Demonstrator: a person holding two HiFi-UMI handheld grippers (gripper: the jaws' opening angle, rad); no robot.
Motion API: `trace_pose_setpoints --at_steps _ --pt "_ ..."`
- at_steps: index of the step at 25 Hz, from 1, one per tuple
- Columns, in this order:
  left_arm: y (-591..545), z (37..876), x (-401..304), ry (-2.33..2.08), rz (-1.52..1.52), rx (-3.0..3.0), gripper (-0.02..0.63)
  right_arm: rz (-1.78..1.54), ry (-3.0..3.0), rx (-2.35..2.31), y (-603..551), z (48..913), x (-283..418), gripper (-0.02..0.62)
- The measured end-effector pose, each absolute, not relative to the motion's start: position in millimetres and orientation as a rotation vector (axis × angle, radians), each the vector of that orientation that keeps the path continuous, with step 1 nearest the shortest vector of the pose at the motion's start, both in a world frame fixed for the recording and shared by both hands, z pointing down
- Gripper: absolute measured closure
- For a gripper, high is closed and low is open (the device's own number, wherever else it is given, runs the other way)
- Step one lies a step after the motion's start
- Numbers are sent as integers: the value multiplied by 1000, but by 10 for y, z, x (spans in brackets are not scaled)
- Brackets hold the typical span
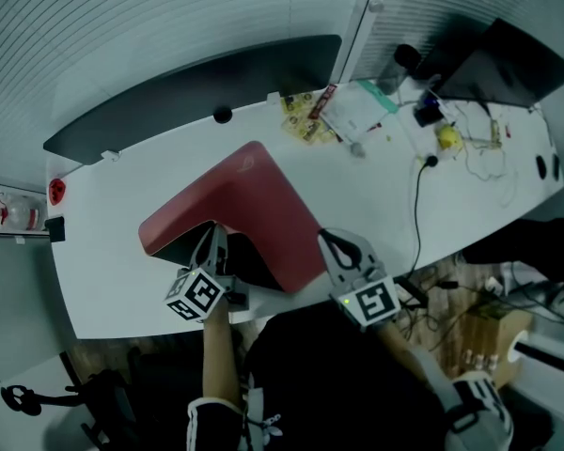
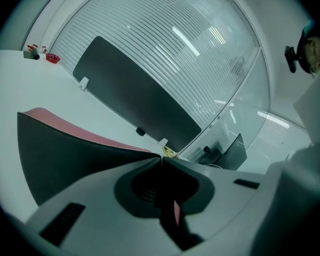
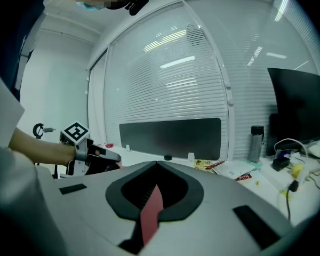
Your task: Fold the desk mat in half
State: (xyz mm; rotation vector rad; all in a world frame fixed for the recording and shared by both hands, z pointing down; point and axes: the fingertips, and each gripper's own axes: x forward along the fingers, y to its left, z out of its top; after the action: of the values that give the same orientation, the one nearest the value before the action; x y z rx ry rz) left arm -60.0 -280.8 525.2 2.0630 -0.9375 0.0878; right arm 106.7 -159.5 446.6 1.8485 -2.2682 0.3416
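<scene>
A red desk mat (image 1: 249, 200) with a dark underside lies on the white desk (image 1: 122, 252), its near edge raised off the surface. My left gripper (image 1: 214, 242) is shut on the mat's near left corner. In the left gripper view the dark underside (image 2: 69, 159) spreads left of the closed jaws (image 2: 161, 158). My right gripper (image 1: 336, 244) is shut on the near right corner. A red strip of mat (image 3: 151, 212) runs between its closed jaws (image 3: 157, 163). The left gripper (image 3: 104, 156) also shows at the left of the right gripper view.
A long dark panel (image 1: 197, 92) stands along the desk's far edge, with a small black knob (image 1: 223, 115) in front of it. Snack packets (image 1: 305, 116), papers (image 1: 357, 111), cables (image 1: 423, 186), a bottle (image 3: 254, 143) and a monitor (image 1: 512, 64) crowd the right side.
</scene>
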Motion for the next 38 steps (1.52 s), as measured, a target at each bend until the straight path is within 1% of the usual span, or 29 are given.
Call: trace_pose_setpoints --at_steps 21,38 --pt "-3587 5420 62 -922 160 2089 589 456 -2247 1835 -1867 4708 1303 595" --pt "-4088 5828 608 -890 228 2037 589 530 -2222 1786 -2136 4982 1399 596"
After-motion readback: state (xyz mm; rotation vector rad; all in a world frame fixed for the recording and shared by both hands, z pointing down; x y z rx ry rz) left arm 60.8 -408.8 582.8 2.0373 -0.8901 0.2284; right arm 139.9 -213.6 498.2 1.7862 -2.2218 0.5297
